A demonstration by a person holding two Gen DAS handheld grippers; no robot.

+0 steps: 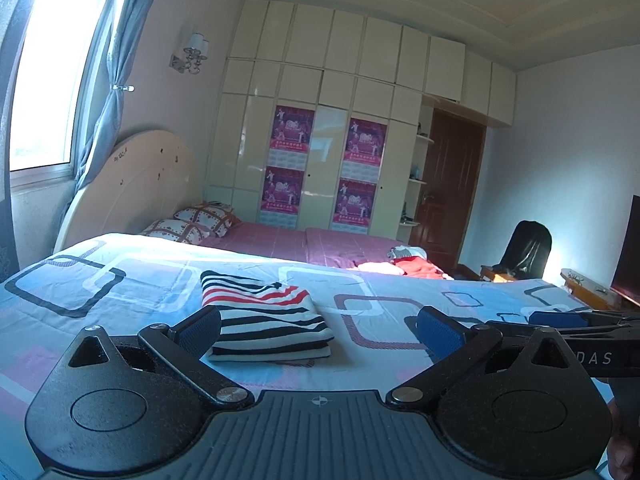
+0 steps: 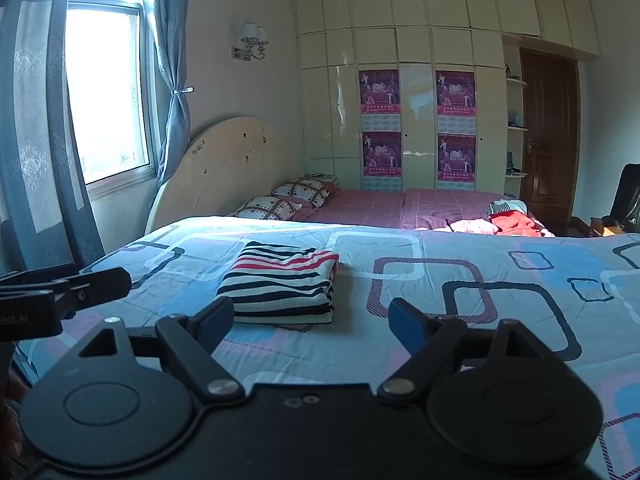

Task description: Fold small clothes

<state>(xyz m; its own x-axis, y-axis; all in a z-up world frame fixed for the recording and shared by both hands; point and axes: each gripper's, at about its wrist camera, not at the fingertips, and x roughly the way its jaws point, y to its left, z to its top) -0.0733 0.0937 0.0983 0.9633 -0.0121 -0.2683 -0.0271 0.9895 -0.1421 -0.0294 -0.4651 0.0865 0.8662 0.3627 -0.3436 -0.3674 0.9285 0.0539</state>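
A folded striped garment [image 1: 266, 316] [image 2: 282, 286], white with black and red bands, lies flat on the blue patterned quilt [image 1: 132, 276] [image 2: 460, 248]. My left gripper [image 1: 320, 330] hovers just in front of it, jaws wide apart and empty, its left pad [image 1: 200, 330] near the garment's near left corner. My right gripper [image 2: 312, 320] also stands open and empty, a little to the right of the garment. The right gripper's arm shows at the right edge of the left wrist view, and the left gripper's arm at the left edge of the right wrist view.
A small heap of red, white and pink clothes [image 1: 408, 262] [image 2: 508, 220] lies at the far edge of the bed. Two heart-print pillows [image 1: 192, 222] rest by the headboard. A dark chair [image 1: 524, 248] and wooden furniture stand at the right; a window [image 2: 104, 92] is at the left.
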